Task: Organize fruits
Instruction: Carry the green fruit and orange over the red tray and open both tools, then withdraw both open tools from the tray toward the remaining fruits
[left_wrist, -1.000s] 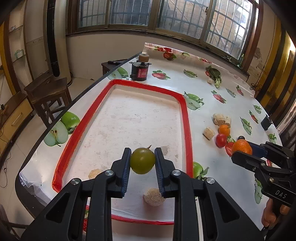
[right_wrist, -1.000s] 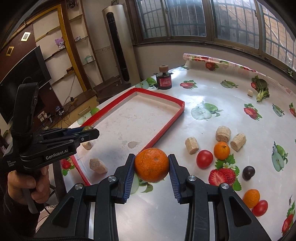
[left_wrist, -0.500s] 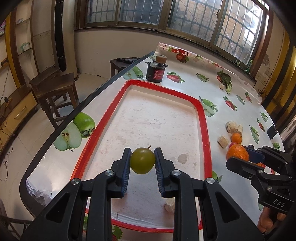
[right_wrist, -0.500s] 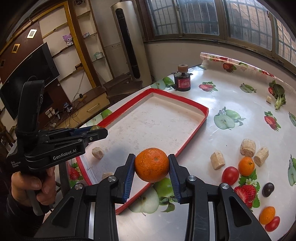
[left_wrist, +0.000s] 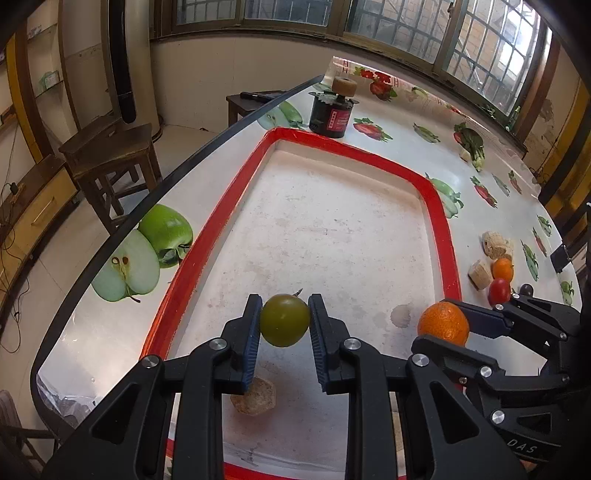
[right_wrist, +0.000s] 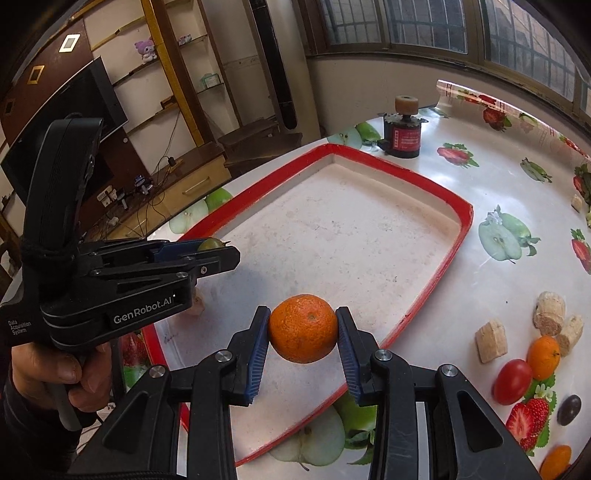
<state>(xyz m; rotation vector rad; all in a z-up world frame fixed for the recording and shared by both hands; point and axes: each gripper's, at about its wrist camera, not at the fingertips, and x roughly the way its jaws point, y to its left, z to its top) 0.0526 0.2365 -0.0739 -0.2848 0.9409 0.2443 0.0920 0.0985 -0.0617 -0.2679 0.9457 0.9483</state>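
My left gripper (left_wrist: 284, 325) is shut on a small green fruit (left_wrist: 284, 319) and holds it above the near part of the red-rimmed tray (left_wrist: 437, 206). My right gripper (right_wrist: 302, 332) is shut on an orange (right_wrist: 303, 328) and holds it above the tray's (right_wrist: 458, 243) near right part. The orange also shows in the left wrist view (left_wrist: 443, 323), just to the right of the green fruit. The left gripper with the green fruit (right_wrist: 211, 243) shows at the left of the right wrist view.
On the fruit-print tablecloth right of the tray lie cork pieces (right_wrist: 490, 340), a small orange (right_wrist: 543, 352), a red tomato (right_wrist: 517, 381) and a dark grape (right_wrist: 569, 409). A black jar (left_wrist: 330, 114) stands beyond the tray. A beige chunk (left_wrist: 255, 397) lies in the tray. The table edge runs at left.
Both grippers have moved forward over the tray, still holding their fruits. The right gripper with the orange has come in from the right side of the table to beside the left gripper.
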